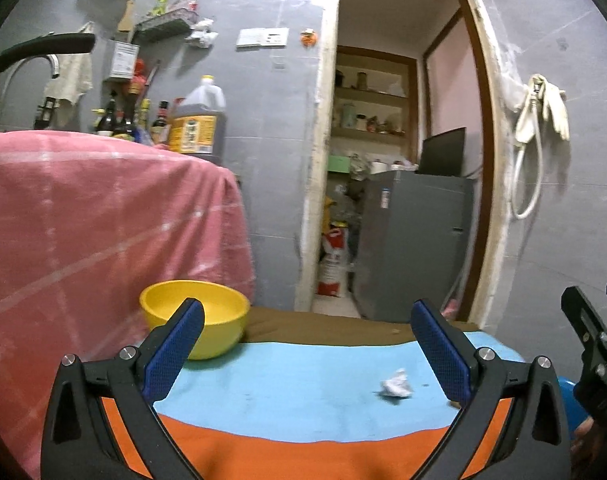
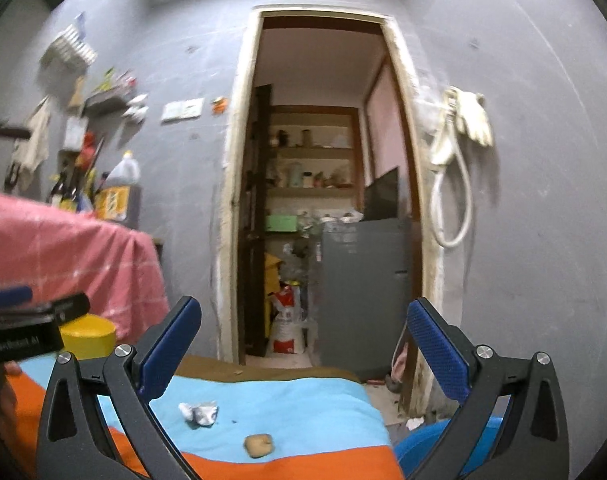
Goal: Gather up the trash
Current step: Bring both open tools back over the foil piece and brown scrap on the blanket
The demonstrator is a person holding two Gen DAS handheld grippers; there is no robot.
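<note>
A crumpled white paper scrap (image 1: 395,386) (image 2: 199,413) lies on the light blue stripe of the table cloth (image 1: 295,380). In the right wrist view a small tan lump (image 2: 258,445) rests nearer, by the orange stripe. A yellow bowl (image 1: 195,316) (image 2: 88,336) stands at the cloth's far left. My left gripper (image 1: 307,344) is open, nothing between its blue pads, with the scrap low and right between the fingers. My right gripper (image 2: 303,344) is open too and holds nothing; it points toward the doorway above the table's far end. Its black finger shows at the left wrist view's right edge (image 1: 591,344).
A pink checked cloth (image 1: 103,220) covers a tall bulk left of the table, with bottles and an oil jug (image 1: 197,120) behind it. Ahead, a doorway (image 2: 323,200) opens onto a grey fridge (image 2: 363,288) and shelves. A blue bin rim (image 2: 415,444) sits below the table's right side.
</note>
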